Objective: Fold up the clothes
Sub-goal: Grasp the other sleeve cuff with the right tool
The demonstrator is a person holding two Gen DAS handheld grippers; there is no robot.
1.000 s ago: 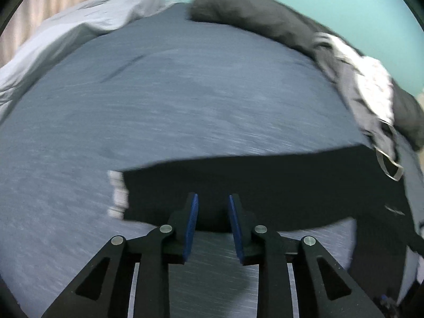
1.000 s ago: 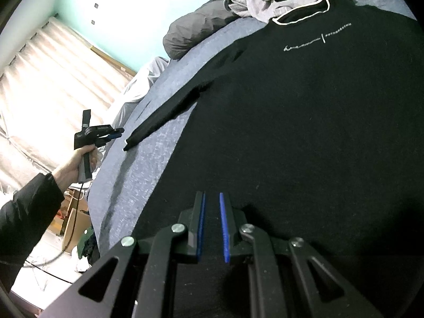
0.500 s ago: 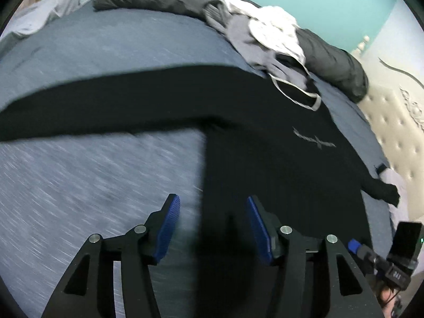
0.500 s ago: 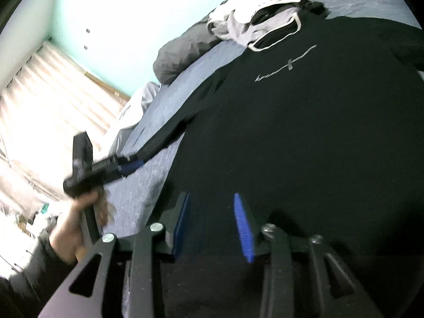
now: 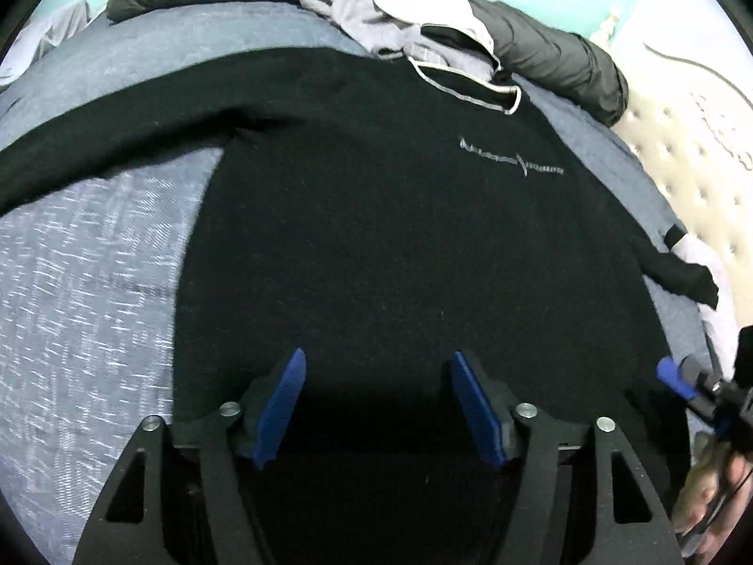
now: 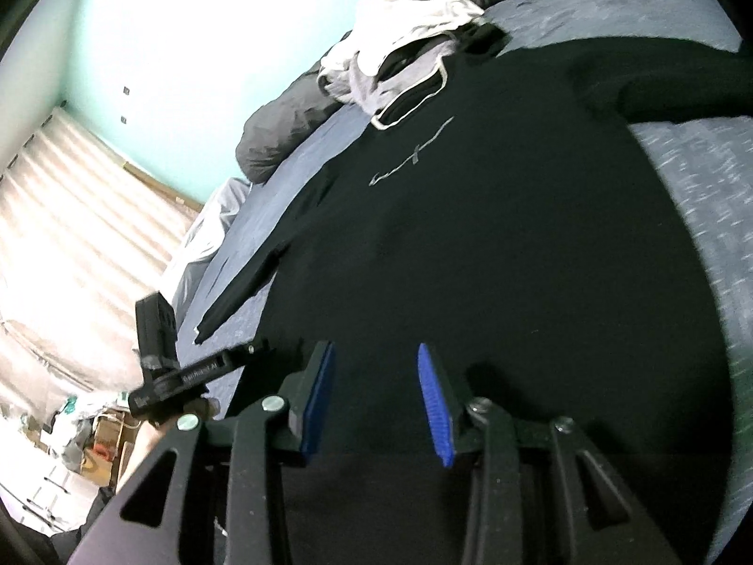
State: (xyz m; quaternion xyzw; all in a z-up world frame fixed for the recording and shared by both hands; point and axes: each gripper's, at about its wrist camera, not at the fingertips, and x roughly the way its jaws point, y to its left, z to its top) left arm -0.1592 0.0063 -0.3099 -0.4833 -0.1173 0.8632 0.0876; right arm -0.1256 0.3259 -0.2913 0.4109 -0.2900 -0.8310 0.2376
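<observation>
A black long-sleeved sweatshirt (image 5: 400,235) with a pale collar trim and a small chest print lies spread flat on the blue-grey bedspread (image 5: 84,292). It also shows in the right wrist view (image 6: 494,245). My left gripper (image 5: 376,400) is open and empty, just above the shirt's lower hem. My right gripper (image 6: 374,400) is open and empty, also over the lower hem. The right gripper appears at the right edge of the left wrist view (image 5: 677,381); the left gripper appears at the left of the right wrist view (image 6: 188,372). One sleeve stretches left (image 5: 94,141), the other right (image 5: 677,268).
A heap of grey and white clothes (image 5: 404,14) and a dark grey duvet (image 5: 555,61) lie at the far edge of the bed. A tufted cream headboard (image 5: 696,179) stands at the right. Curtains (image 6: 61,235) and floor clutter (image 6: 80,428) are beyond the bed's left side.
My left gripper has swung from the left sleeve's cuff over to the shirt's lower hem and opened wide. My right gripper has opened from nearly shut and stayed over the hem.
</observation>
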